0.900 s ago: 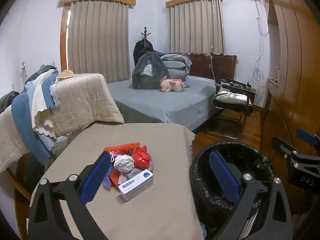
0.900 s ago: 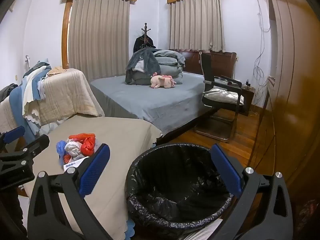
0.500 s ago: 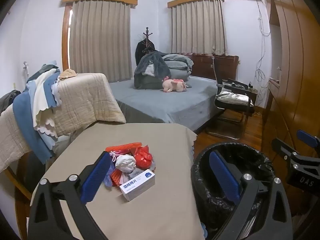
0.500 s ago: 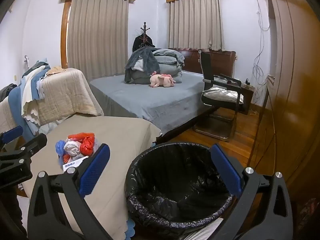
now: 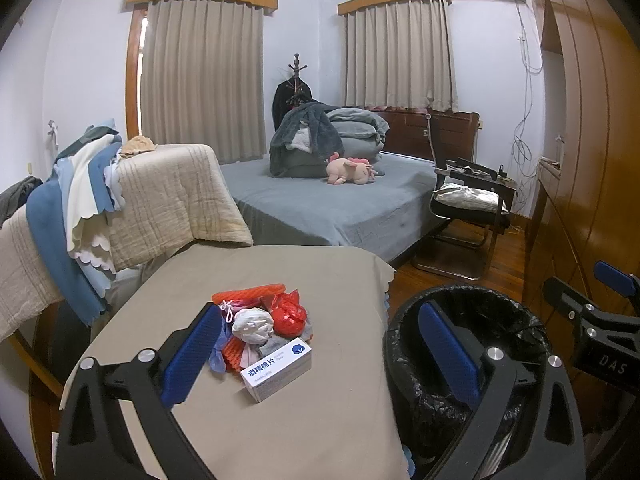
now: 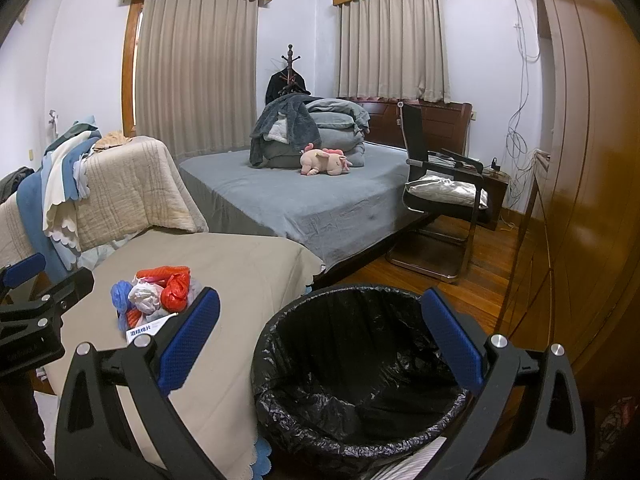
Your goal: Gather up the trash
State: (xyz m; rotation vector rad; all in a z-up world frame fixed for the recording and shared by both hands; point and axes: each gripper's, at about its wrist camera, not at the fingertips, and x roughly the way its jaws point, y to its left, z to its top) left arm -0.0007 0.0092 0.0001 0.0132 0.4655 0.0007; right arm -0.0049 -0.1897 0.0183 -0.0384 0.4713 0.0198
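1. Two grippers hung above the scene, each with its blue fingers spread wide and nothing between them: the left gripper [image 5: 320, 354] over the counter [image 5: 280, 432], the right gripper [image 6: 320, 338] over the bin [image 6: 360, 368].
2. The trash [image 5: 260, 328] lay in one heap on the counter's beige cloth, nearer the left edge than the right and about midway between the near and far edges.
3. The heap held a white box [image 5: 278, 368] with blue print at its near side, a white wad [image 5: 253, 325], a red bag [image 5: 289, 314], orange mesh [image 5: 248, 293] at the far side and a blue bag [image 6: 120, 292] on the left.
4. The left finger [image 5: 192, 356] of the left gripper showed just beside the heap in that view; contact could not be told.
5. The bin, lined with a black bag, stood on the floor just beside the counter's right edge; nothing could be made out inside the liner.
6. Beyond the counter stood a bed [image 5: 340, 204] with folded bedding and a pink plush [image 5: 350, 168], and a chair [image 6: 444, 200] at its right.
7. Blankets [image 5: 168, 196] were draped over something by the counter's far left corner.
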